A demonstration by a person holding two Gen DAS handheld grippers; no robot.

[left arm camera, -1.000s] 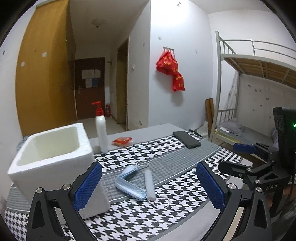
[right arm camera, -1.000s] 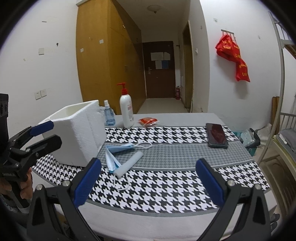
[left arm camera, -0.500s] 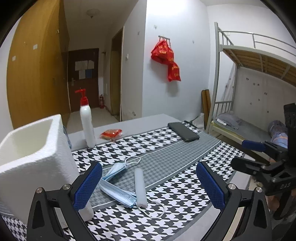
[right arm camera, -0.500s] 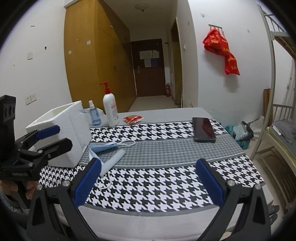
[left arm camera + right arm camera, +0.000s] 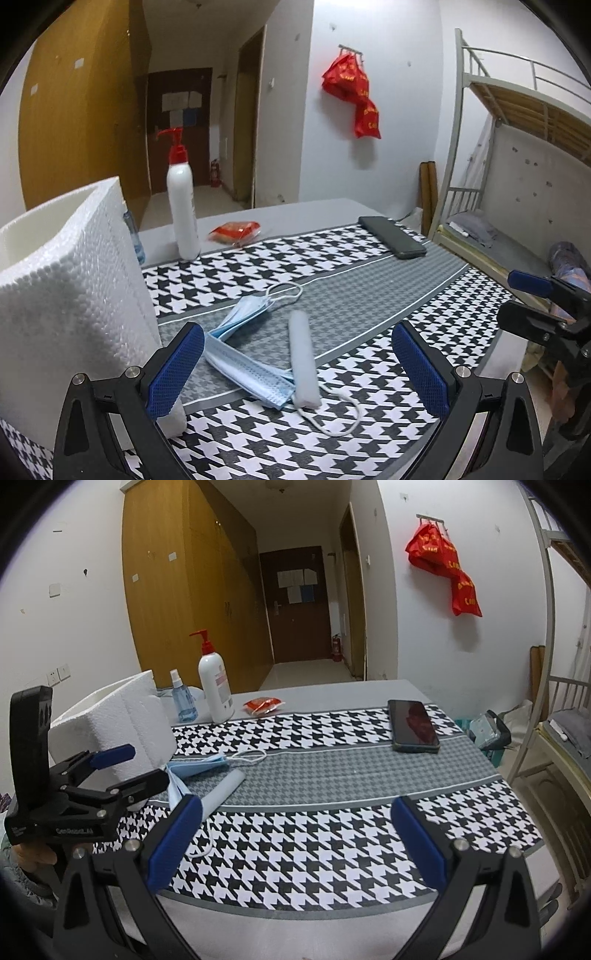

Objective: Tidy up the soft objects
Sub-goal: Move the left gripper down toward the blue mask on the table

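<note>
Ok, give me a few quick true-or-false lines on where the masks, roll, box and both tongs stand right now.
1. Both tongs, left and right, are open and hold nothing. True.
2. The blue masks are inside the foam box. False: they lie on the table runner beside the box.
3. The pale roll lies flat next to the masks. True.
4. The phone lies on top of the masks. False: it lies apart, further along the runner.
5. The pump bottle stands upright. True.

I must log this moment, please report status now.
Left gripper and right gripper open, empty. Masks and roll flat beside foam box. Nothing blocking.
</note>
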